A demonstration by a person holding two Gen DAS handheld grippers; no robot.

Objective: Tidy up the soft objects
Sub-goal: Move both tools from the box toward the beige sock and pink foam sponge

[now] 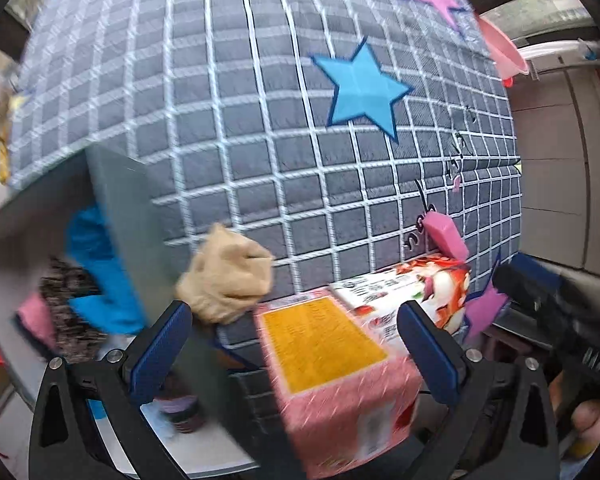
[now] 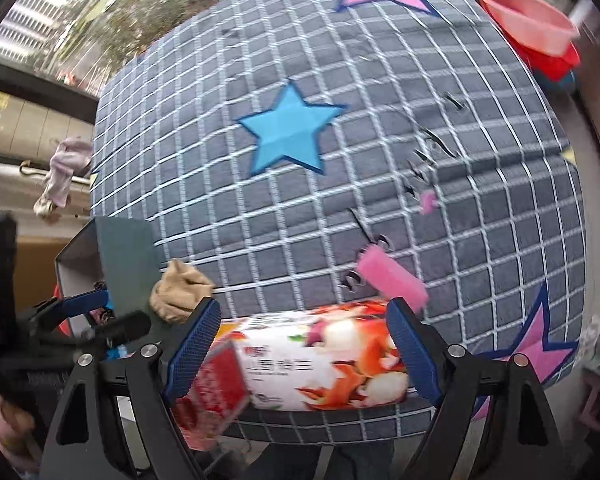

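Grey quilted grid-pattern cover with appliquéd stars (image 2: pixel 380 160), spread over a raised surface whose kind I cannot tell

Beige crumpled soft cloth (image 1: pixel 228 276): on the cover's near left, touching the open grey cardboard box (image 1: pixel 120 208); the box holds blue, pink and dark fabrics

Pink rectangular sponge block (image 2: pixel 392 276): on the cover, just beyond the white printed packet with red fruit pictures (image 2: pixel 328 364)

Pink carton with yellow label (image 1: pixel 332 376): left of the packet, touching it

Left tongs (image 1: pixel 296 352): spread wide, empty, carton between the fingers

Right tongs (image 2: pixel 300 352): spread wide, empty, either side of the packet

Stacked pink and red plastic basins (image 2: pixel 532 28): far right
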